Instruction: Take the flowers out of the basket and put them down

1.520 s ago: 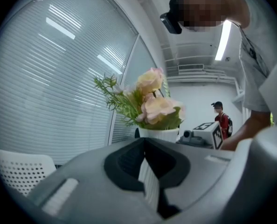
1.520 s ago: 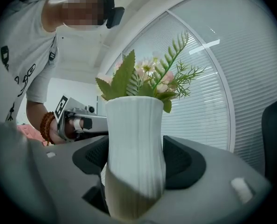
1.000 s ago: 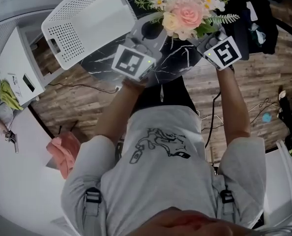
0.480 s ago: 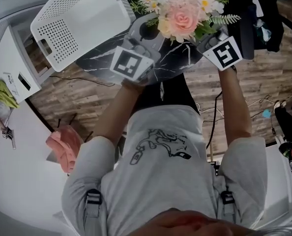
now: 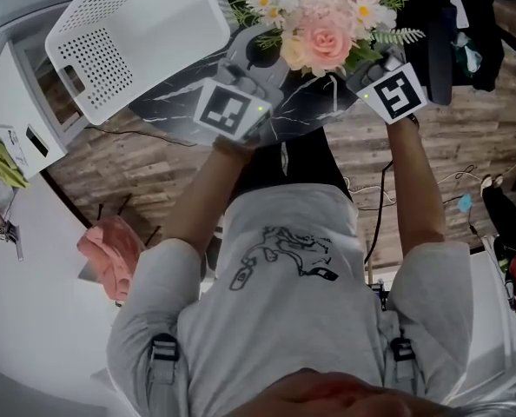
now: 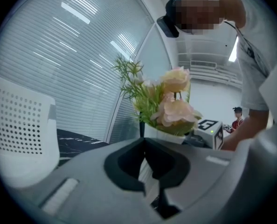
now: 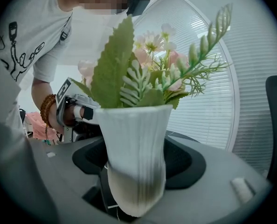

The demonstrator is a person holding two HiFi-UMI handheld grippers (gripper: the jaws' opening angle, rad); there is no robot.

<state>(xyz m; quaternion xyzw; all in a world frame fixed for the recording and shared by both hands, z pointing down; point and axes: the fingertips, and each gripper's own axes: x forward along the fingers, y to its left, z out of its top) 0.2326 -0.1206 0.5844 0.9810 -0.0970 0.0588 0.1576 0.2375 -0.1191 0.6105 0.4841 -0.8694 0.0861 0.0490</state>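
Note:
A bouquet of pink and cream flowers (image 5: 323, 24) stands in a ribbed white vase (image 7: 136, 157), held over the dark marble table (image 5: 180, 102). My right gripper (image 5: 367, 63) is at the vase's right side, and in the right gripper view its jaws (image 7: 138, 164) are shut on the vase's body. My left gripper (image 5: 274, 56) comes in from the left. In the left gripper view its pads (image 6: 145, 146) stand close together on a strip of the vase (image 6: 164, 133). The white perforated basket (image 5: 136, 33) lies tipped on the table, to the left of the flowers.
A white cabinet (image 5: 23, 120) stands at the far left, with a pink cloth (image 5: 106, 263) on the floor below it. A black chair (image 5: 436, 42) is to the right of the table. Cables run over the wood floor (image 5: 466, 146).
Both grippers and the vase of flowers have sunk a little toward the table. The grip looks the same. The basket has drifted left in the head view.

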